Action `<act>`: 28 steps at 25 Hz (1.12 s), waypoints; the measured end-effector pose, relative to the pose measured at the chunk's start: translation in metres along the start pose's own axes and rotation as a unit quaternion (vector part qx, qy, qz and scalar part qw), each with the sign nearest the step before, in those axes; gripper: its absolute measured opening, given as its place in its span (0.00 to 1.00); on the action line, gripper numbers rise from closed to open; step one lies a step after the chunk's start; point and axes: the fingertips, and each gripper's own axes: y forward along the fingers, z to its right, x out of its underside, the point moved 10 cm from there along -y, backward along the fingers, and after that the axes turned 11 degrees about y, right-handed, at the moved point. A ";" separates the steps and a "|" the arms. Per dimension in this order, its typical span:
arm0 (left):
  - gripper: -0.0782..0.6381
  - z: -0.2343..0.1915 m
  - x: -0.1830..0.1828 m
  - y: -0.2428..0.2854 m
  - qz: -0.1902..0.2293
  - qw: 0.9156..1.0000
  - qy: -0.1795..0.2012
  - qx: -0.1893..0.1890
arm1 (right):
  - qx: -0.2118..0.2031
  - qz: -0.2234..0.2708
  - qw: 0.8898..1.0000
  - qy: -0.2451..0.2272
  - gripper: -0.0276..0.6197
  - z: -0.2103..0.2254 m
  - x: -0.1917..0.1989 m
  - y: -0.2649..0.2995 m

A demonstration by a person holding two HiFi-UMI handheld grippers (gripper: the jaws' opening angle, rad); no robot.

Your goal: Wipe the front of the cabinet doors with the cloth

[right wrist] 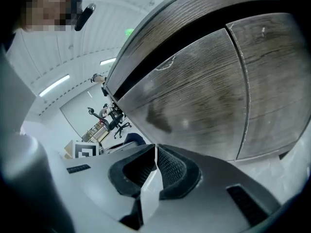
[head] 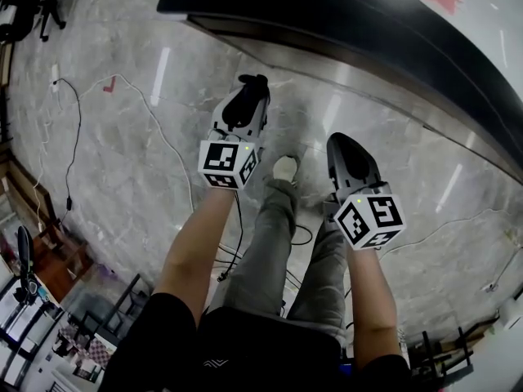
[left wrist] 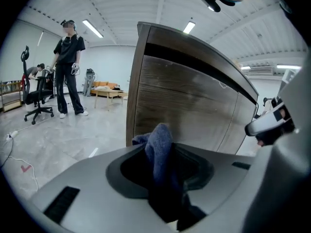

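Note:
My left gripper (left wrist: 163, 152) is shut on a blue cloth (left wrist: 159, 142), which bunches up out of the jaws. It points at the left end of a wood-grain cabinet (left wrist: 184, 103), a short way off. In the head view the left gripper (head: 253, 84) reaches toward the cabinet (head: 343, 19) under its dark top. My right gripper (right wrist: 155, 161) has its jaws closed to a thin slit with nothing between them. It faces two cabinet doors (right wrist: 204, 81) with a seam between them. In the head view the right gripper (head: 339, 144) sits nearer my body.
A pale marble floor (head: 122, 153) carries thin cables (head: 73, 129) at the left and right. My legs and a white shoe (head: 285, 168) are between the grippers. A person in black (left wrist: 68, 67) stands far left beside office chairs (left wrist: 34, 93).

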 end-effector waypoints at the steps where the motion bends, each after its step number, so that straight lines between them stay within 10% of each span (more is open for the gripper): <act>1: 0.29 -0.004 0.001 0.005 -0.001 1.000 -0.001 -0.001 | 0.002 0.002 1.000 0.001 0.10 0.000 -0.001 0.002; 28: 0.29 0.083 -0.018 0.073 0.013 0.995 0.024 0.094 | 0.048 0.050 0.997 0.041 0.10 0.056 -0.001 -0.056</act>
